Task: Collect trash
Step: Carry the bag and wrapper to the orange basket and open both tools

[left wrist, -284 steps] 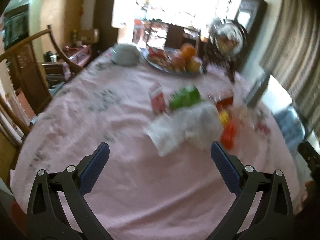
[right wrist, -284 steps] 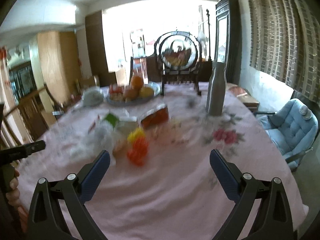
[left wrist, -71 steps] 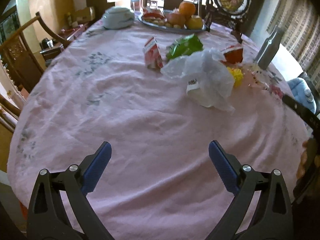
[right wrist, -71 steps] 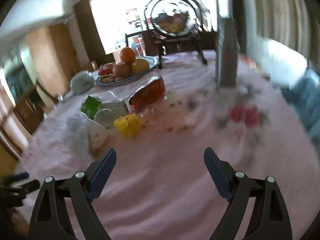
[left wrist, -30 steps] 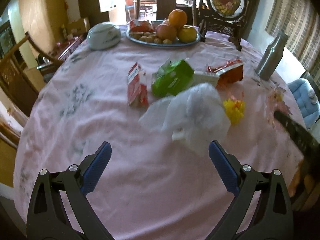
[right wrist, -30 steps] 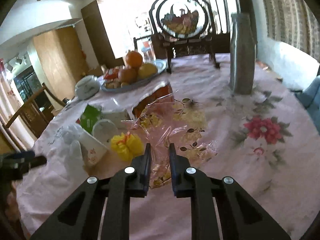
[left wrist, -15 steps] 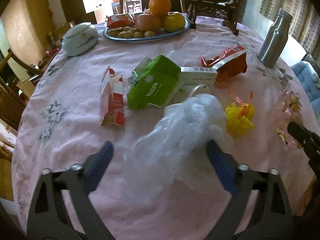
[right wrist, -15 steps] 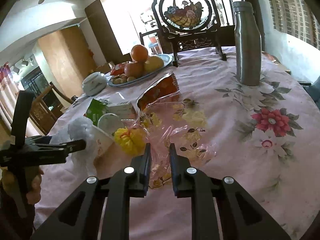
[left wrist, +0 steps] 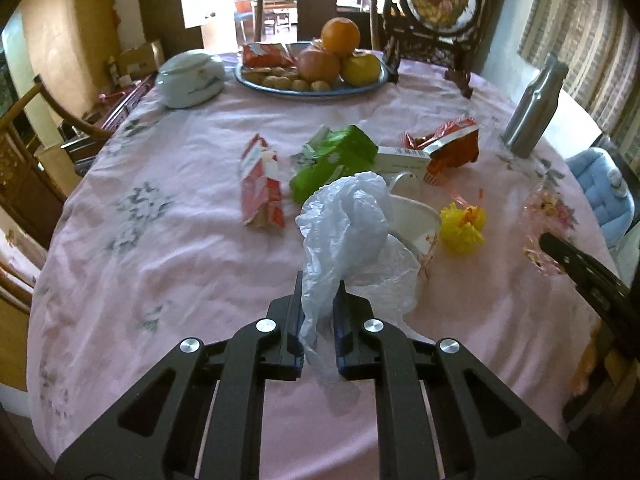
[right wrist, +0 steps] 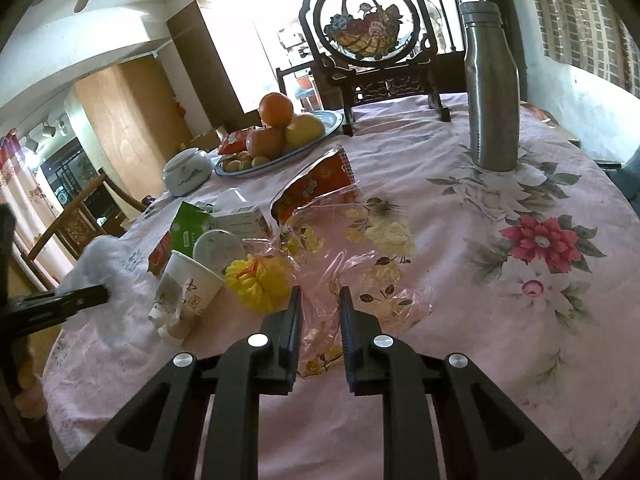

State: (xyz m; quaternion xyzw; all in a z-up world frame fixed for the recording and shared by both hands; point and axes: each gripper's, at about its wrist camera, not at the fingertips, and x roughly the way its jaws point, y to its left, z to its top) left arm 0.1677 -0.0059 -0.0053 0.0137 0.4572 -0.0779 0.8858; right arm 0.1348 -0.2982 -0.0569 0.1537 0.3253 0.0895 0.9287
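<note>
My left gripper (left wrist: 318, 284) is shut on a white plastic bag (left wrist: 352, 232) and holds it up over the pink tablecloth (left wrist: 160, 248). My right gripper (right wrist: 320, 296) is shut on a clear pink cellophane wrapper (right wrist: 340, 256) with flower print. Trash lies on the table: a paper cup (right wrist: 188, 288), a yellow crumpled wrapper (right wrist: 260, 276), a green carton (left wrist: 332, 160), a red-white carton (left wrist: 260, 184), a white box (left wrist: 400, 158) and a red snack bag (right wrist: 316, 188). The bag also shows at the left of the right wrist view (right wrist: 104, 260).
A fruit plate (left wrist: 312, 80), a white lidded bowl (left wrist: 190, 78), a steel bottle (right wrist: 492, 96) and a framed ornament (right wrist: 368, 32) stand at the table's far side. Wooden chairs (left wrist: 24, 120) stand left, a blue cushioned chair (left wrist: 604, 188) right.
My left gripper closed on the white plastic bag and lifted it. My right gripper stayed shut on the cellophane wrapper and barely moved.
</note>
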